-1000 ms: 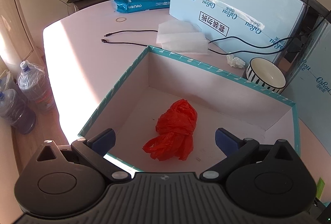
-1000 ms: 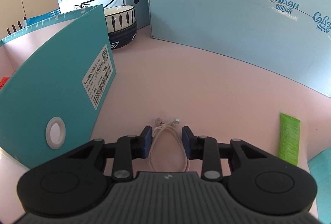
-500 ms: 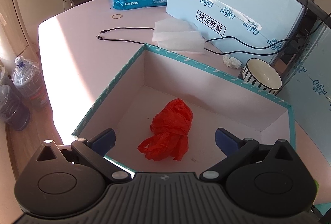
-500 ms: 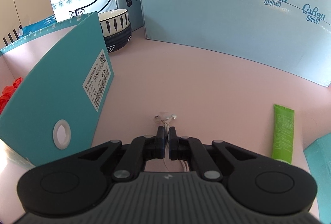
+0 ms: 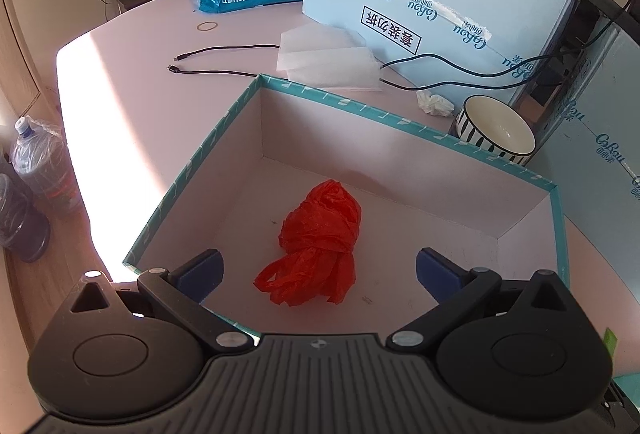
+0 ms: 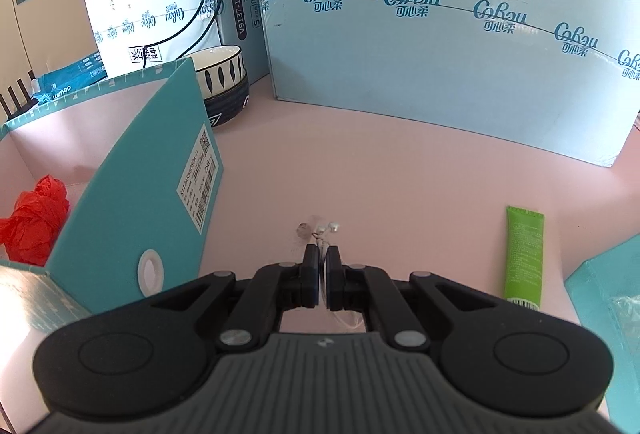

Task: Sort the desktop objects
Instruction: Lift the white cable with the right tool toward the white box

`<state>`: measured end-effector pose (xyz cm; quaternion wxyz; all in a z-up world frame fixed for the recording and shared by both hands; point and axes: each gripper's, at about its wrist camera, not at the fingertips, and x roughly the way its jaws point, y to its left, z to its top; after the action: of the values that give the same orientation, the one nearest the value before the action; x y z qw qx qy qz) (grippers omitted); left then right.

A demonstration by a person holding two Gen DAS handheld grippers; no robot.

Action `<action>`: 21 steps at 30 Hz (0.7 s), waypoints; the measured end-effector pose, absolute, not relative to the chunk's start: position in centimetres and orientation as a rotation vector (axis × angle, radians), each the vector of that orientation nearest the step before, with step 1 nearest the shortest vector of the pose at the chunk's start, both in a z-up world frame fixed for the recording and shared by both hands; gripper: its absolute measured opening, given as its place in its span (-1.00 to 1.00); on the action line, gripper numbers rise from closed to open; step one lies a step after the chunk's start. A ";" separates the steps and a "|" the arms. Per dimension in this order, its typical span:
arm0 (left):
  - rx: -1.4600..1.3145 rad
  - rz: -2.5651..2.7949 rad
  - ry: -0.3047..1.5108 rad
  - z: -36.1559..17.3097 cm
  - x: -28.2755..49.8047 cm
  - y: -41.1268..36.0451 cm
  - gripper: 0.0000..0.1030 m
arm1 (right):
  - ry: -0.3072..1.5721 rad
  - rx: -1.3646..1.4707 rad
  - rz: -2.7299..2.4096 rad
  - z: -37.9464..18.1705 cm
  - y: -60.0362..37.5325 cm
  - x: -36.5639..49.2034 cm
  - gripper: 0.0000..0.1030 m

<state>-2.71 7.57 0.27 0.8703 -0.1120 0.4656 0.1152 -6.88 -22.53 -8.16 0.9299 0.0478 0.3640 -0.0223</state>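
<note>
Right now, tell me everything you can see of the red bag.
The red bag is thin, crinkled plastic, bunched and knotted into a loose bundle, its handles trailing toward the camera. It lies alone on the pale floor of the open teal box, near the middle, touching none of the walls. The left tongs stand open above the near edge, clear of it. The right view shows it past the box's wall.

- The left gripper (image 5: 318, 266) is held above a teal-rimmed box (image 5: 200, 161), its jaws spread wide with nothing between the pads;
- a crumpled red plastic bag (image 5: 316, 242) is seen on the box floor;
- behind the box, a striped bowl (image 5: 496, 127), a black cable (image 5: 224, 51) and white sheets (image 5: 328, 57) are placed on the pink table (image 5: 132, 93).
</note>
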 end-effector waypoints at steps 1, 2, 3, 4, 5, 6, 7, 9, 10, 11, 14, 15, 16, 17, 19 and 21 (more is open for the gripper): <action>-0.229 0.236 0.974 0.3 -2.7 7.5 1.00 | 0.737 0.102 -0.048 -7.9 -22.5 -7.0 -0.95; -0.224 0.231 0.976 0.2 -2.7 7.4 1.00 | 0.727 0.106 -0.050 -7.5 -22.4 -7.2 -0.95; -0.219 0.227 0.979 0.2 -2.7 7.4 1.00 | 0.719 0.107 -0.051 -7.3 -22.3 -7.3 -0.95; -0.215 0.223 0.981 0.2 -2.7 7.3 1.00 | 0.711 0.110 -0.053 -7.0 -22.2 -7.3 -0.95; -0.212 0.221 0.984 0.2 -2.7 7.3 1.00 | 0.703 0.113 -0.054 -6.7 -22.1 -7.4 -0.95; -0.210 0.219 0.987 0.1 -2.7 7.3 1.00 | 0.696 0.118 -0.055 -6.5 -22.1 -7.5 -0.95; -0.208 0.218 0.990 0.1 -2.7 7.3 1.00 | 0.690 0.124 -0.055 -6.3 -22.0 -7.5 -0.95; -0.205 0.215 0.996 0.0 -2.7 7.3 1.00 | 0.682 0.128 -0.059 -6.1 -21.9 -7.5 -0.95; -0.204 0.215 0.998 0.0 -2.7 7.3 1.00 | 0.678 0.130 -0.061 -6.0 -21.9 -7.5 -0.95; -0.203 0.214 1.000 -0.1 -2.6 7.3 1.00 | 0.676 0.133 -0.062 -6.0 -21.9 -7.5 -0.95; -0.199 0.210 1.001 -0.2 -2.6 7.3 1.00 | 0.671 0.144 -0.068 -5.9 -21.9 -7.5 -0.95; -0.196 0.208 0.997 -0.1 -2.6 7.2 1.00 | 0.669 0.148 -0.070 -5.8 -21.9 -7.5 -0.95; -0.191 0.206 0.995 -0.1 -2.6 7.2 1.00 | 0.667 0.152 -0.072 -5.7 -21.9 -7.6 -0.95; -0.187 0.204 0.994 -0.1 -2.6 7.1 1.00 | 0.666 0.156 -0.075 -5.6 -21.9 -7.6 -0.95; -0.181 0.201 0.991 0.0 -2.6 7.0 1.00 | 0.661 0.165 -0.080 -5.3 -22.0 -7.7 -0.95; -0.177 0.199 0.992 0.0 -2.5 7.0 1.00 | 0.657 0.180 -0.082 -4.9 -22.0 -7.8 -0.95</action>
<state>-2.54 6.99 0.00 0.8710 -0.0849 0.4744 0.0954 -7.81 -22.04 -4.93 0.9417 0.0882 0.3223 -0.0403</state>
